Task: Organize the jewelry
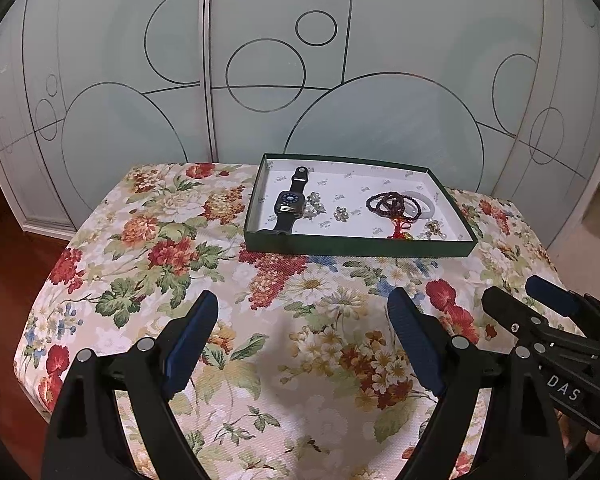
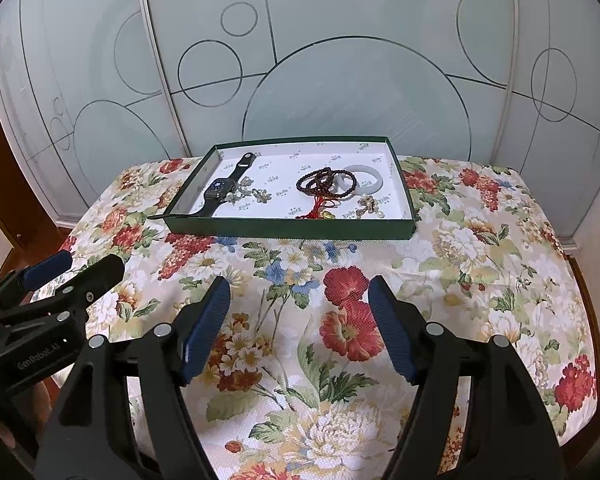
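Hovering over the flowered cloth [image 1: 148, 240] on the bench, your left tongs [image 1: 300, 312] stand wide apart with nothing between the blue pads. Your right tongs [image 2: 300, 296] are also apart and empty, above a red bloom on the cloth; from the left wrist view they show at the lower right edge, just beside the left pair. The jewelry all lies in the shallow green tray [image 1: 360, 246] at the far side of the bench (its floor is lined with white printed paper). A black smartwatch [image 1: 290, 204] sits at the tray's left end, small sparkly brooches [image 1: 340, 213] beside it. Dark brown prayer beads [image 2: 326, 182] with a red tassel overlap a pale jade bangle [image 2: 374, 174], and a pearl piece [image 2: 370, 204] lies near the front right corner.
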